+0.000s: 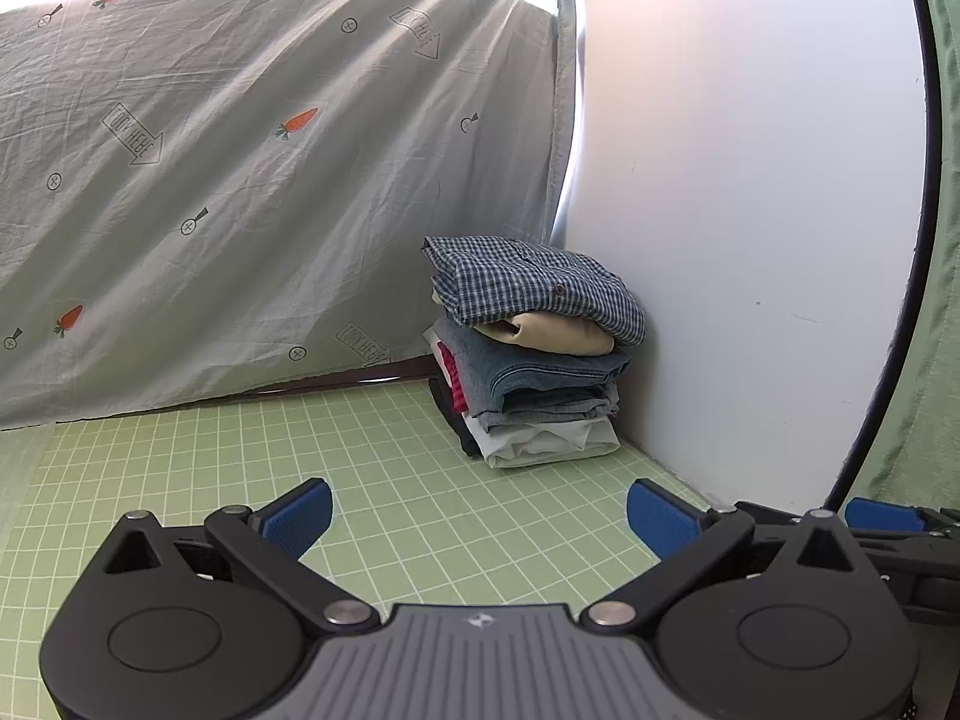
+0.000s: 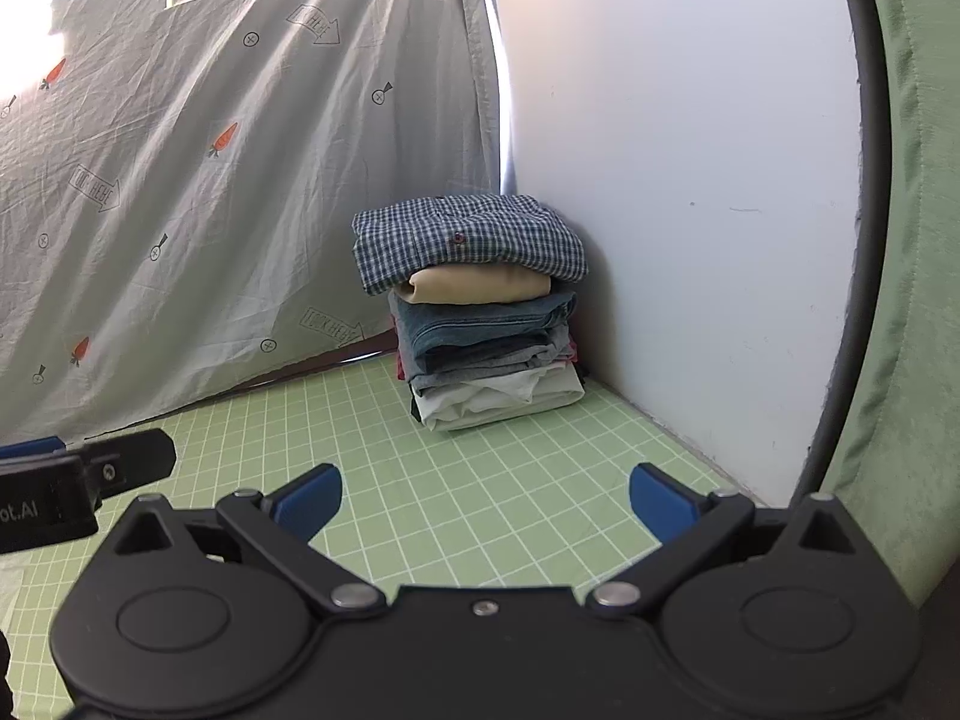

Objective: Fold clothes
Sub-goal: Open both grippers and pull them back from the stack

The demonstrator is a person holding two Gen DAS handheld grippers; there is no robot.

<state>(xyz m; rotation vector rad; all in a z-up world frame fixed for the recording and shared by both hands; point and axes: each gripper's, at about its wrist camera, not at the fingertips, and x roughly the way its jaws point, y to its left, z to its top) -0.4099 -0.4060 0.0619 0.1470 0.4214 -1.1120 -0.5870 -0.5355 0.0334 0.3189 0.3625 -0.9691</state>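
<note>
A stack of folded clothes (image 1: 534, 354) (image 2: 480, 312) stands in the far corner of the green grid mat (image 1: 390, 468) (image 2: 510, 468). A blue checked shirt (image 1: 540, 282) (image 2: 468, 240) lies on top, over a tan garment (image 1: 558, 333) (image 2: 480, 285), blue-grey pieces and a white one at the bottom. My left gripper (image 1: 480, 516) hovers over the mat short of the stack, open and empty. My right gripper (image 2: 486, 504) is likewise open and empty, a little nearer the stack. Each gripper's blue pad shows at the edge of the other's view.
A grey sheet (image 1: 240, 180) (image 2: 210, 180) printed with carrots and arrows hangs behind the mat. A white wall panel (image 1: 750, 210) (image 2: 690, 180) closes the right side, with green fabric (image 2: 912, 240) beyond it. Bare mat lies between the grippers and the stack.
</note>
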